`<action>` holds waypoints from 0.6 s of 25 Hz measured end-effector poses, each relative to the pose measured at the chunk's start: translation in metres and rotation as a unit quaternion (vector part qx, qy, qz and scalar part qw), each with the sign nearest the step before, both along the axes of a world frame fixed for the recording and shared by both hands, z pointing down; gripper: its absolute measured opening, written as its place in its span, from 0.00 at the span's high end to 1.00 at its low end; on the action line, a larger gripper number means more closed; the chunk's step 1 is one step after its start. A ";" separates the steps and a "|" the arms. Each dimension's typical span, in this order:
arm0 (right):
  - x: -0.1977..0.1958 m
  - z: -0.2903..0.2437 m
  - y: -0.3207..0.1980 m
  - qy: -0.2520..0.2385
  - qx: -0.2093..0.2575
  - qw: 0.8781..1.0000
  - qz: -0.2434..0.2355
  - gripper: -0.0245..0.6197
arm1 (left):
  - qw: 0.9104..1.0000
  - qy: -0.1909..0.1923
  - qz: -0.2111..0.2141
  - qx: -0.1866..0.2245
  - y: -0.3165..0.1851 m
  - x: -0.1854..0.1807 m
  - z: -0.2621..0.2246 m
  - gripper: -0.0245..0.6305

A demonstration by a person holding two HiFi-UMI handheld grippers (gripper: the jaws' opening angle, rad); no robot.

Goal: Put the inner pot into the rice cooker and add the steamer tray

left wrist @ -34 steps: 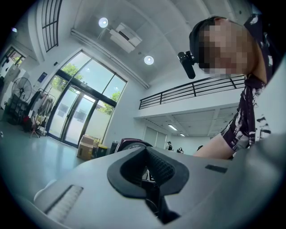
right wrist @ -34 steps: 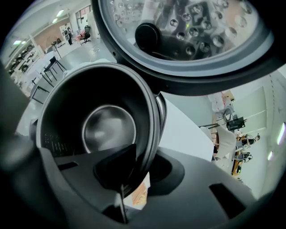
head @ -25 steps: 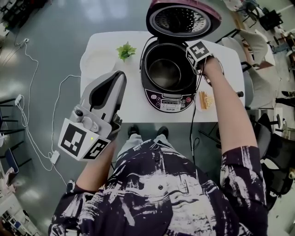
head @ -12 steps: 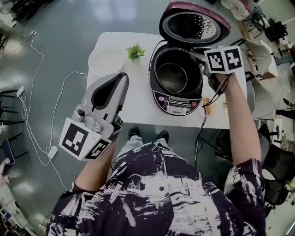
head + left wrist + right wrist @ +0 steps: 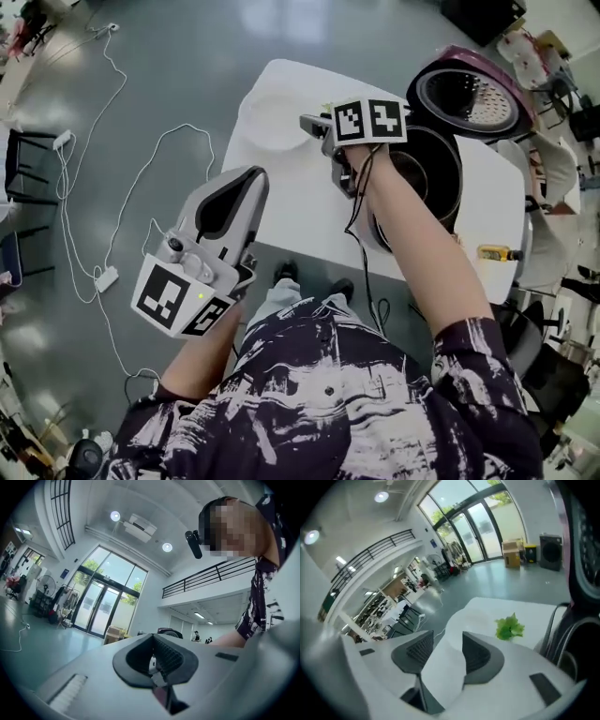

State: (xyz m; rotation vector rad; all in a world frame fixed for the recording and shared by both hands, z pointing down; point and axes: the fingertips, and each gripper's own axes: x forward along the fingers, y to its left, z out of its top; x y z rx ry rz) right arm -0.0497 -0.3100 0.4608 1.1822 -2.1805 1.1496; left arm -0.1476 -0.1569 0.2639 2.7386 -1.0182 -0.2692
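The rice cooker [image 5: 441, 202] stands on the white table [image 5: 300, 211] with its lid [image 5: 469, 98] up. The dark inner pot [image 5: 424, 167] sits inside it, partly hidden by my right arm. A white round steamer tray [image 5: 274, 120] lies on the table's far left part. My right gripper [image 5: 314, 126] points at the tray from the cooker's side; its jaws are opening with nothing between them. Seen from the right gripper [image 5: 443, 654], the steamer tray [image 5: 471, 618] lies just ahead. My left gripper [image 5: 246, 192] hangs shut and empty off the table's near edge; the left gripper [image 5: 152, 660] faces the room.
A small green plant [image 5: 509, 626] sits on the table between tray and cooker [image 5: 576, 639]. A yellow item [image 5: 497, 253] lies at the table's right end. The cooker's cord [image 5: 364, 277] drops over the near edge. Cables [image 5: 141, 178] and a power strip [image 5: 106, 278] lie on the floor.
My right gripper has swung from the cooker's right rim across to the left, toward the white tray, and its jaws stand wider. The left gripper shifted a little.
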 end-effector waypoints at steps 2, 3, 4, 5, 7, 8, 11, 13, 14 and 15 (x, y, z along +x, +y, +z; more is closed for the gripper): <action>0.001 0.051 -0.008 0.011 -0.053 0.997 0.046 0.66 | 1.000 0.001 -0.015 -0.005 0.001 -0.023 0.006 0.96; 0.003 0.073 -0.012 0.013 -0.077 0.994 0.071 0.66 | 1.000 0.002 -0.022 -0.008 0.002 -0.034 0.009 0.96; 0.006 0.093 -0.014 0.013 -0.098 0.991 0.094 0.65 | 0.999 0.003 -0.029 -0.011 0.002 -0.045 0.013 0.96; 0.008 0.111 -0.017 0.012 -0.115 0.987 0.114 0.66 | 0.999 0.003 -0.036 -0.015 0.002 -0.054 0.017 0.96; 0.012 0.141 -0.022 0.020 -0.142 0.979 0.146 0.66 | 0.999 0.003 -0.047 -0.021 0.001 -0.068 0.024 0.96; 0.015 0.154 -0.025 0.028 -0.152 0.975 0.159 0.66 | 0.998 0.003 -0.050 -0.022 0.001 -0.074 0.027 0.96; 0.021 0.184 -0.029 0.045 -0.180 0.963 0.194 0.66 | 0.998 0.002 -0.055 -0.026 -0.001 -0.088 0.034 0.96; 0.024 0.198 -0.030 0.046 -0.195 0.956 0.212 0.66 | 0.998 0.002 -0.057 -0.029 -0.003 -0.093 0.039 0.96; 0.024 0.205 -0.030 0.046 -0.201 0.953 0.220 0.66 | 0.998 0.002 -0.058 -0.031 -0.004 -0.096 0.042 0.96; 0.023 0.210 -0.031 0.045 -0.206 0.951 0.226 0.66 | 0.998 0.001 -0.059 -0.034 -0.005 -0.100 0.045 0.96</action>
